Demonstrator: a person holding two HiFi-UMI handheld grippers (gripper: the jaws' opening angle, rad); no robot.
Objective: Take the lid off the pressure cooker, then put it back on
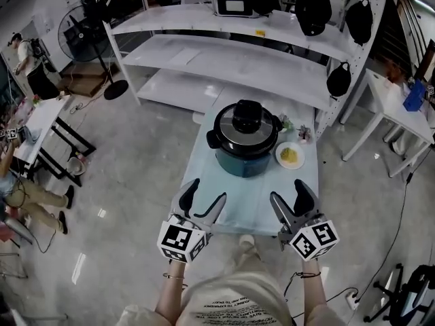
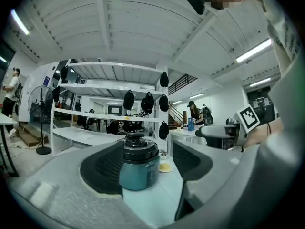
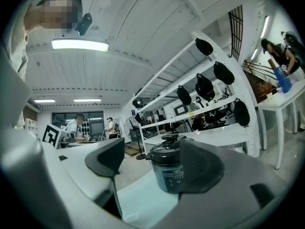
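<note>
White three-tier shelving (image 1: 224,63) fills the back of a workshop with a glossy grey floor, carrying one microwave oven (image 1: 231,5) on its top tier and four black bags (image 1: 312,9) hung along its right end. One standing fan (image 1: 76,27) is at the far left. In front of the shelving stands one narrow pale-blue table (image 1: 204,182), and on its far half sits the single teal pressure cooker (image 1: 245,156), its one black lid (image 1: 246,124) seated in place with the round knob on top. One small white plate (image 1: 290,156) of yellow food lies just beside the cooker, to its right. A person holds two grippers above the table's near edge: the left gripper (image 1: 206,190) and the right gripper (image 1: 289,190), each bearing one cube of black-and-white square markers. Both have their jaws spread wide and hold nothing; each gripper view frames the cooker between its jaws, well apart from them. The cooker's front panel (image 3: 177,178) carries print too small to read, as does a yellow label (image 1: 260,32) on a shelf edge.
</note>
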